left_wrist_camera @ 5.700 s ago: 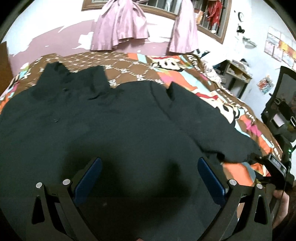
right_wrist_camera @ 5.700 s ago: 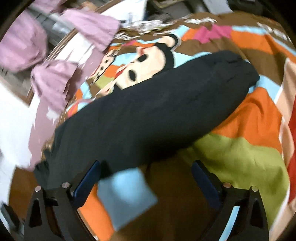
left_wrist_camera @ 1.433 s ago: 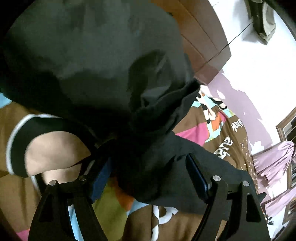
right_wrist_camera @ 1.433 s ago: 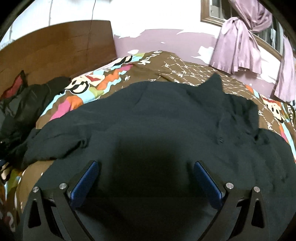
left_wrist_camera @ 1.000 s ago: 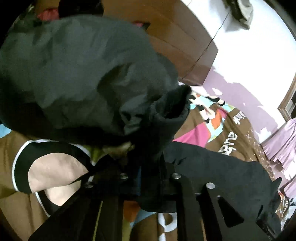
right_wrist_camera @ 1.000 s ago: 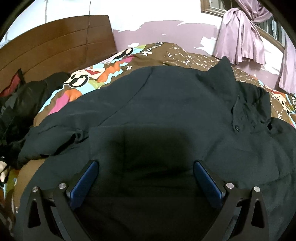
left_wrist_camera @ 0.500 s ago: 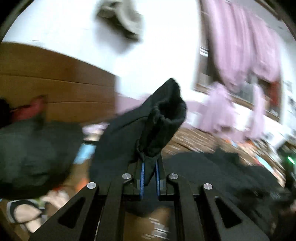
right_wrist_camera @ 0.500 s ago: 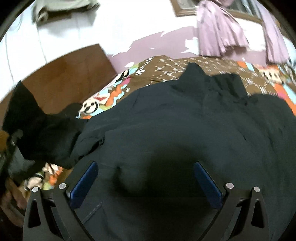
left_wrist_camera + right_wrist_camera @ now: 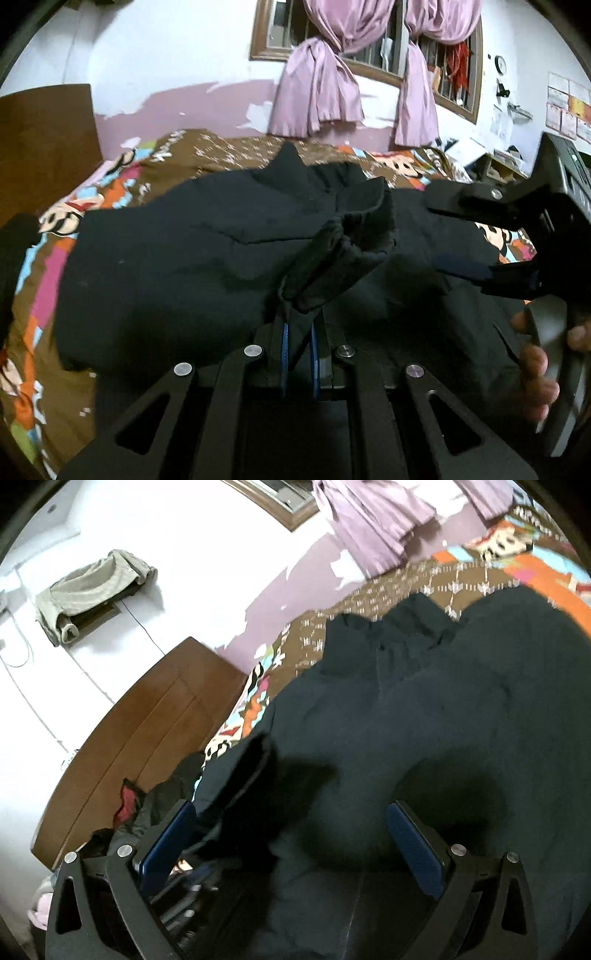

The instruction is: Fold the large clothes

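A large black shirt point(image 9: 177, 258) lies spread on a bed; it also fills the right wrist view point(image 9: 443, 720). My left gripper point(image 9: 297, 332) is shut on the cuff of the shirt's sleeve point(image 9: 354, 236) and holds it above the shirt's body. The lifted sleeve also shows in the right wrist view point(image 9: 251, 775). My right gripper point(image 9: 291, 830) is open and empty just above the shirt; it appears at the right of the left wrist view point(image 9: 491, 236), held by a hand.
The bed has a colourful cartoon-print cover point(image 9: 40, 295). A wooden headboard point(image 9: 147, 731) stands at the left with a pile of dark clothes point(image 9: 147, 808) by it. Pink curtains point(image 9: 317, 85) hang at a window behind. A desk point(image 9: 498, 166) stands at the right.
My left gripper closed on the sleeve cuff at the bed's left edge, then carried it up and across over the shirt's body. My right gripper stayed open and tilted toward the headboard.
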Motion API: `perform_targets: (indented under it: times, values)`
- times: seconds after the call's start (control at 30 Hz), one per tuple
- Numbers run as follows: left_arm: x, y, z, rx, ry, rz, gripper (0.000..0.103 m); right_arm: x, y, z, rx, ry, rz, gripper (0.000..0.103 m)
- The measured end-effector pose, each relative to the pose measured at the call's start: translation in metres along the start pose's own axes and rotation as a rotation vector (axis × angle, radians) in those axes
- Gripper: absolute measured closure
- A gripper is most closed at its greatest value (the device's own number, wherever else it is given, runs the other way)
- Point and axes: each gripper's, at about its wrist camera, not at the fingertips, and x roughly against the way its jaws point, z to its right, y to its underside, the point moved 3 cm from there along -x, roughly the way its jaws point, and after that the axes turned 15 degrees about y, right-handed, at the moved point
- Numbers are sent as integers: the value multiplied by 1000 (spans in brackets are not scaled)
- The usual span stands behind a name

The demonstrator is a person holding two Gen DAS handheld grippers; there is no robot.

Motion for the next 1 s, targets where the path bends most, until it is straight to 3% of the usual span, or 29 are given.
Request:
perform_targets:
  times: [0.13,0.2,0.27,0.33,0.37,0.43,0.47,0.63,0.77,0.83,1.0]
  values:
    - [-4,11,1,-23,15,-43,96,-15,-4,5,-52,-35,-38,2]
    - [-11,12,-2,-18,27,-60,96,-25,-8,8,-79,-46,-66,11]
    - [-22,15,-5,-15,36,-73,96,-33,-8,11,-91,-31,-95,33]
    - [-28,16,-7,-17,38,-82,96,-40,-6,13,-93,-15,-120,47]
    - [-30,16,-5,-19,41,-85,96,-42,-5,14,-98,-19,-131,63]
    - [-32,14,-7,-25,40,-91,92,-45,-4,15,-114,-39,-148,87]
    - [-34,10,-9,-29,38,-95,89,-44,-3,15,-112,-34,-148,93]
    - [-28,16,6,-82,54,-74,68,-22,-11,1,-37,-15,-84,98]
    - [-13,12,20,-143,91,4,63,10,-31,-6,13,6,29,98]
    - [-7,9,21,-133,103,36,54,24,-42,-2,37,32,72,98]
    - [10,-10,4,-23,115,132,45,55,-66,23,64,132,162,98]
